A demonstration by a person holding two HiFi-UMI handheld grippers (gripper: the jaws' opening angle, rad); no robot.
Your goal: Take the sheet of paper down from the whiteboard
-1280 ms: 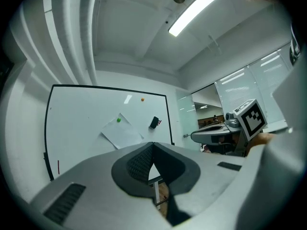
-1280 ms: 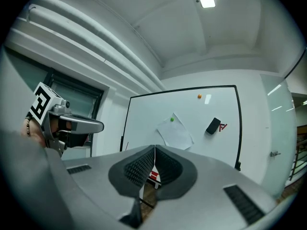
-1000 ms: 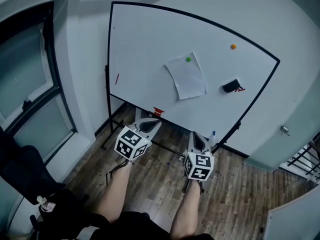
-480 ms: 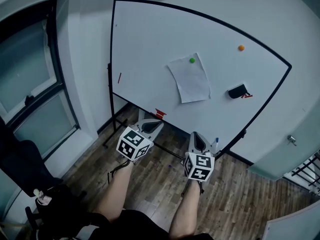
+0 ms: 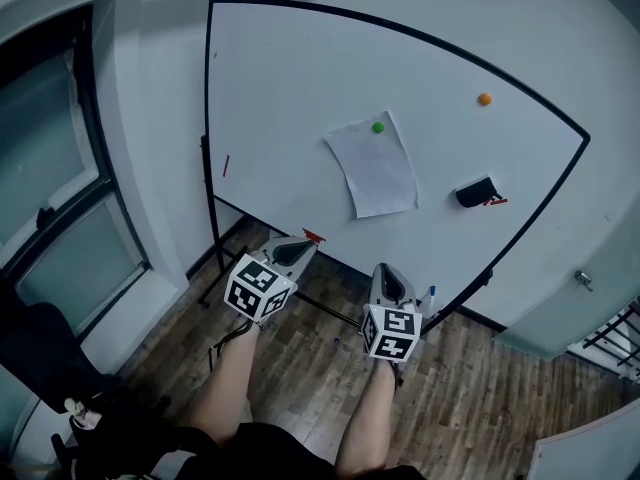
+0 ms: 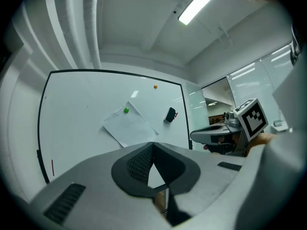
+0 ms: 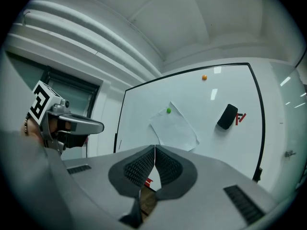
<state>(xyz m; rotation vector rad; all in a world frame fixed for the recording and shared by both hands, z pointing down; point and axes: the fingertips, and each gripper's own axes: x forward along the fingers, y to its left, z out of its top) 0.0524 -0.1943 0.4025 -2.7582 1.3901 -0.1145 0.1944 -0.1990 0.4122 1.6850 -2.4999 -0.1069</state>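
Sheet of paper [image 5: 378,168] hangs on the whiteboard [image 5: 290,88], right of the board's centre in the head view. One green magnet [image 5: 378,127] pins it at the top edge, near the upper right corner. The sheet lies flat against the board. Its long axis runs top to bottom but is tilted off vertical, with the lower end swung to the right in the head view. Lower corners hang free.

Also on the board: an orange magnet [image 5: 484,99] up and right of the sheet, a black eraser [image 5: 474,191] to its right, and a short red mark [image 5: 226,165] near the left edge.

Left gripper [image 5: 306,243]: jaws pressed together at the tips, nothing between them. It points at the board, below the sheet and clear of it.

Right gripper [image 5: 382,267]: jaws pressed together, nothing between them. It also points at the board, below the sheet's lower edge, touching nothing.

Both grippers are side by side over a wooden floor [image 5: 480,388], held on bare forearms.
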